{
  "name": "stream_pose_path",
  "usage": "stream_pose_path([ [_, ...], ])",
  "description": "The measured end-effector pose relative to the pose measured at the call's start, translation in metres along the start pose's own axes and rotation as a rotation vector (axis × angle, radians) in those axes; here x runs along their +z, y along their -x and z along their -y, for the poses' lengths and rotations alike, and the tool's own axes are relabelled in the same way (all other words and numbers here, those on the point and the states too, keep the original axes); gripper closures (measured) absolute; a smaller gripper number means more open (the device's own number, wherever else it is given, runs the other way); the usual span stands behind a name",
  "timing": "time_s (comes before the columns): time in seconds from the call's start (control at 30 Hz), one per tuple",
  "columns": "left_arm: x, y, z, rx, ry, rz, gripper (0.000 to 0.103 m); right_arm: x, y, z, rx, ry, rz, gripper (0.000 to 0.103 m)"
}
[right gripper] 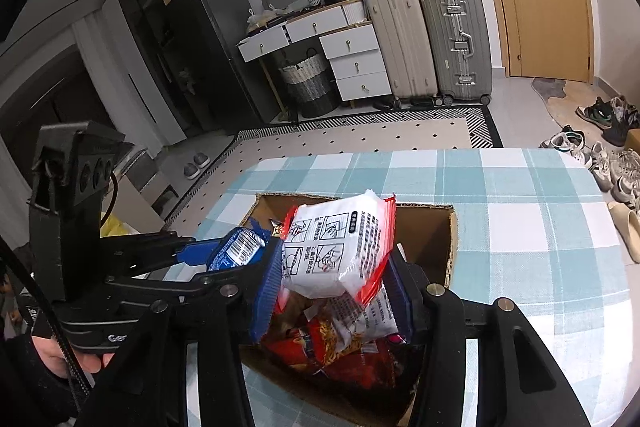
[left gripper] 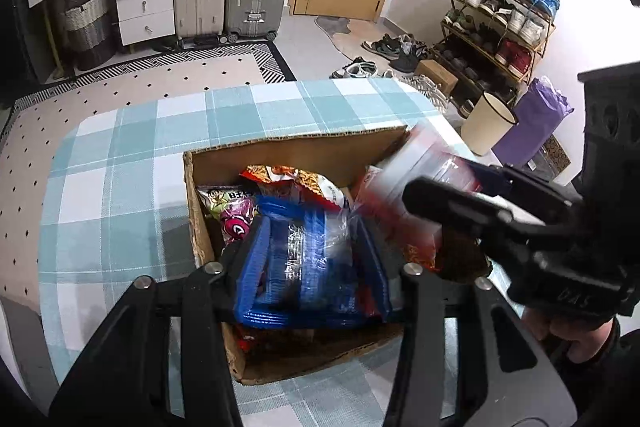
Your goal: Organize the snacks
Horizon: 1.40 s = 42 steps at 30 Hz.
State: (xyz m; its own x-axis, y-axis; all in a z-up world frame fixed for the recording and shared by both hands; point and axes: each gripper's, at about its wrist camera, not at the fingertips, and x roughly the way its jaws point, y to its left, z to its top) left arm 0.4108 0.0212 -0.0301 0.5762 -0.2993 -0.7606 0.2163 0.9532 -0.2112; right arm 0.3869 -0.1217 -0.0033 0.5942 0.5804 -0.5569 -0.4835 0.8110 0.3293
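Both hands are over the open cardboard box point(left gripper: 288, 147), which sits on the counter point(left gripper: 120, 167) under a blue-and-white check cloth.

Left tongs point(left gripper: 314, 251): clamped on a blue packet point(left gripper: 308, 275), the pads on its two long sides. It hangs just above the box contents, near the front wall. The wrapper is glossy w/ clear film over it, and prob. holds biscuits, but the print is too crumpled to read.

Right tongs point(right gripper: 332, 287): closed on a white-and-red noodle packet point(right gripper: 336, 247), w/ cooking diagrams printed on the back. It's tilted and held by its lower half, so most of the pack sticks up past the pads. It sits over the middle of the box, above a red snack bag point(right gripper: 340, 351). The grip looks light, and from this angle I can't be sure how firmly the pads bite.

Handling, as I judge it:
- Both packs are light, w/ slick film and air inside, so they squash and slide easily.
- The noodle block is brittle, and the biscuits likely are too. Gentle squeeze only, no drop from height.
- Best hold is across the short width near the middle, pads flat on the faces, not on the crimped end seams, which fold and slip.
- The box is already fairly full, so lay the packs flat on top rather than pushing them in.
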Motion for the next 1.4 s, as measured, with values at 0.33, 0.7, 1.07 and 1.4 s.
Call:
stream_pose_path([
  [0.33, -0.003, 0.021, -0.006, 0.048, 0.019, 0.061, 0.033, -0.001, 0.024, 0.012, -0.03, -0.02, 0.08, 0.035],
  [0.7, -0.022, 0.063, -0.006, 0.133, 0.028, 0.141, 0.026, -0.01, 0.069, -0.001, -0.059, 0.005, 0.161, 0.024],
  [1.07, -0.049, 0.121, 0.005, 0.207, 0.04, 0.246, 0.016, -0.035, 0.112, -0.026, -0.072, 0.035, 0.225, 0.015],
  [1.4, -0.091, 0.167, 0.014, 0.233, 0.054, 0.385, 0.001, -0.071, 0.15, -0.047, -0.088, 0.097, 0.296, 0.011],
])
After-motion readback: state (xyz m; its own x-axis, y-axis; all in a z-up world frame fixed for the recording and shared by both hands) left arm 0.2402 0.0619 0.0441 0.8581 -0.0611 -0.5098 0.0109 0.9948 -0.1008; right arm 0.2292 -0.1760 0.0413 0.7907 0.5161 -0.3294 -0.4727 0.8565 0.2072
